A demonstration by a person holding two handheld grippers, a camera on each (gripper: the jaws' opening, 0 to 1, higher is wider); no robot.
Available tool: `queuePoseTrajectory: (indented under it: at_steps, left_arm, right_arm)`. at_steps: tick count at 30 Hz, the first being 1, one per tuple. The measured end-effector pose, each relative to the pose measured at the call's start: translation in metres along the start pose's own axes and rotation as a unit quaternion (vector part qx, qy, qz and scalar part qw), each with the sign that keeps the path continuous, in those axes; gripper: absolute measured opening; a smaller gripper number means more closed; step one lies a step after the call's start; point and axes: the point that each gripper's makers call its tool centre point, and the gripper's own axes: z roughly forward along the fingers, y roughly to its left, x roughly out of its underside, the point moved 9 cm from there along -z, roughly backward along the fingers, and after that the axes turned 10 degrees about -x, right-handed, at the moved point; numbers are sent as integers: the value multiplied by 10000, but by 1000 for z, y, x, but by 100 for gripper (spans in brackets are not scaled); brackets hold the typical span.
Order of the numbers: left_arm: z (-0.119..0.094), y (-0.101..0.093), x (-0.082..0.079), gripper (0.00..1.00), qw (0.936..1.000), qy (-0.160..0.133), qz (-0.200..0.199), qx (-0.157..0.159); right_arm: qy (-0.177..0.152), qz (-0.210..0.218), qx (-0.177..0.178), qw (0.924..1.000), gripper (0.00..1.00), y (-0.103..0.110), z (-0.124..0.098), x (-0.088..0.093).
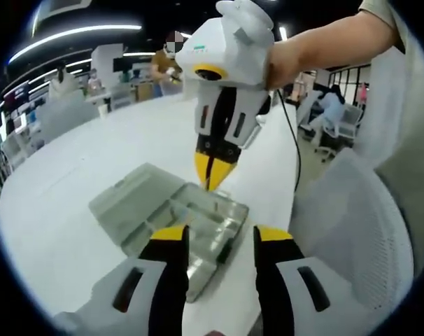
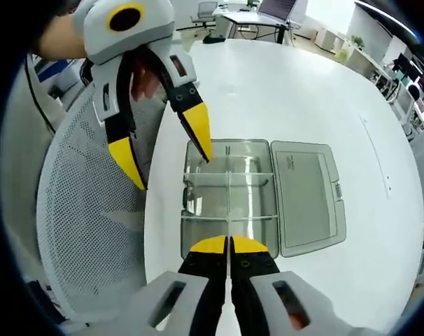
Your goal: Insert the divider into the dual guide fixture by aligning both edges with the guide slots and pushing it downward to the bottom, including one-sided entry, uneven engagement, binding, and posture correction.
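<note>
Right gripper (image 2: pixel 229 245) closed on the top edge of a thin clear divider (image 2: pixel 228 203), which stands upright along the middle of the box (image 2: pixel 198 210), inside it. Seen in the left gripper view too (image 1: pixel 213 180), tips down at the box's far rim. Left gripper (image 1: pixel 219 238) jaws apart, holding nothing, hovering at the near end of the box (image 1: pixel 171 222); from the right gripper view (image 2: pixel 171 150), just over a box corner. Lid (image 2: pixel 306 196) flat open beside the box on a white table (image 2: pixel 296 91). Mesh chair (image 2: pixel 93 210) close by.
</note>
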Motion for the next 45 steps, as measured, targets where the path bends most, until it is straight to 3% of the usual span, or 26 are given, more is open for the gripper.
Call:
queuePoseTrajectory:
  at_steps: [45]
  left_arm:
    - [-4, 4, 0, 34, 10000, -22, -11, -70]
  right_arm:
    - [10, -51, -202, 9998, 0, -9, 20, 9]
